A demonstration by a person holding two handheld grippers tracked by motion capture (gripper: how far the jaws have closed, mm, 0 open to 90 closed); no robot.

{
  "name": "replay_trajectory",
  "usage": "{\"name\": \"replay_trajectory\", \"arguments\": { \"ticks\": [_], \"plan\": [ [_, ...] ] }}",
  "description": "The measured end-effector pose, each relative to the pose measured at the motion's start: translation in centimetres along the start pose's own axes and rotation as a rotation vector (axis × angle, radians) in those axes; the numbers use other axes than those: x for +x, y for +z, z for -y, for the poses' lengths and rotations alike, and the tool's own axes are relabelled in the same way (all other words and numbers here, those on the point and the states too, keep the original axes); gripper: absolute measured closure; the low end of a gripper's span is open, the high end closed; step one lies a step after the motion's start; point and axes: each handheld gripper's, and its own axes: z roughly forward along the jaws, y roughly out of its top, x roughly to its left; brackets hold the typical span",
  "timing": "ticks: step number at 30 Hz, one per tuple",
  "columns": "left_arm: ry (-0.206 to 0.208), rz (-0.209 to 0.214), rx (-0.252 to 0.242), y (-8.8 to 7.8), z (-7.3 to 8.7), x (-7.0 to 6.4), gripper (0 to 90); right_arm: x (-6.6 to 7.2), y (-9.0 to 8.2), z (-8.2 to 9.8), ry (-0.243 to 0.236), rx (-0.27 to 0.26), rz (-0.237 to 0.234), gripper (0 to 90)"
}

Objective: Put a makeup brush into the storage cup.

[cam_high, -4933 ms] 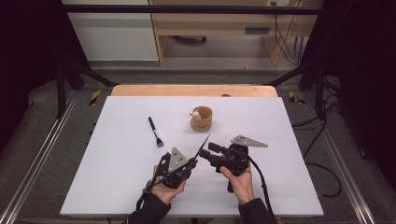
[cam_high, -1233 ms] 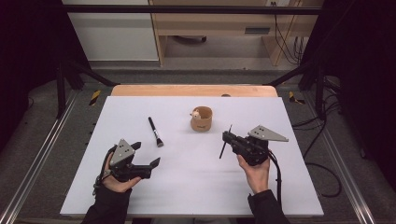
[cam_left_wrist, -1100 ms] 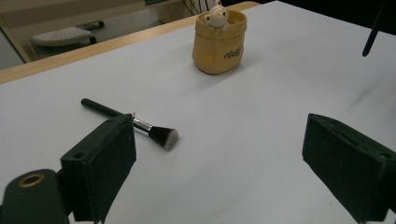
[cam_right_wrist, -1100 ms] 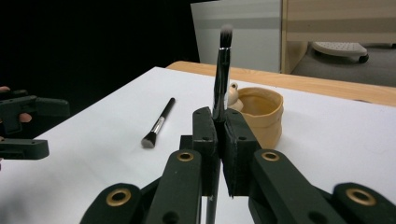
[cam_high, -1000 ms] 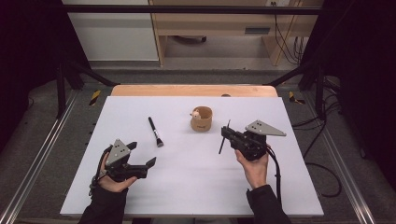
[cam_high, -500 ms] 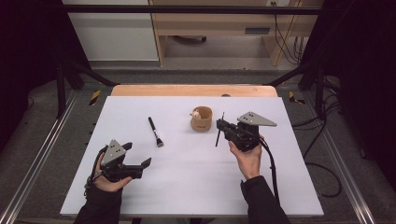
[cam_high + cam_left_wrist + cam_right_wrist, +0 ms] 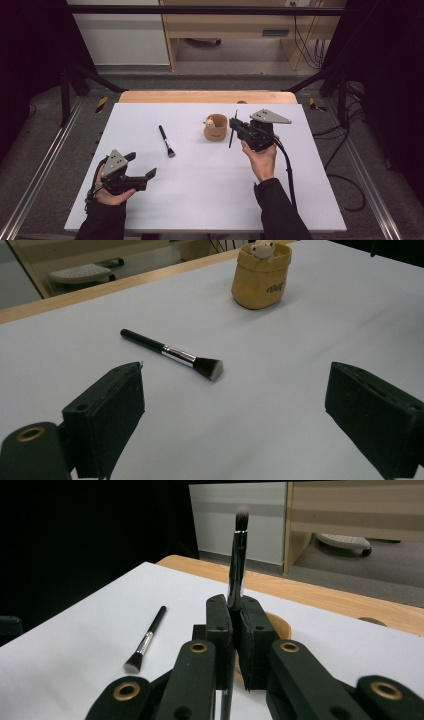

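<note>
Now the right gripper (image 7: 234,131) is clenching a thin brush (image 7: 237,555) upright between its jaws, just beside the tan cup (image 7: 215,129); the left gripper (image 7: 142,167) is staying released.

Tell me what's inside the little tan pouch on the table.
A small pale figure's head pokes out of the top of the tan pouch. Its body and anything lower down are hidden by the pouch's wall.

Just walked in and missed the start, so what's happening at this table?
A person works with two handheld grippers. The right gripper is shut on a slim black makeup brush, bristles up, beside the small tan fabric pouch. The left gripper is open over the white table. A second black brush with a silver ferrule lies flat.
</note>
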Motion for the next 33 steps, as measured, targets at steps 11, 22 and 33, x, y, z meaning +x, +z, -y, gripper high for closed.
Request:
{"name": "replay_trajectory", "arguments": {
  "ticks": [11, 22, 33],
  "plan": [
    [-0.007, -0.011, -0.006, -0.3, 0.2, 0.5, 8.2, -0.3, 2.4, -1.1, -0.004, -0.004, 0.026, 84.9],
    [-0.009, -0.011, -0.008, -0.3, 0.3, 0.5, 8.1, -0.6, 4.4, -2.3, -0.023, -0.005, 0.067, 84.9],
    [-0.014, -0.011, -0.013, -0.4, 0.3, 0.7, 8.1, -1.0, 6.2, -3.4, -0.026, -0.010, 0.099, 84.9]
  ]
}}
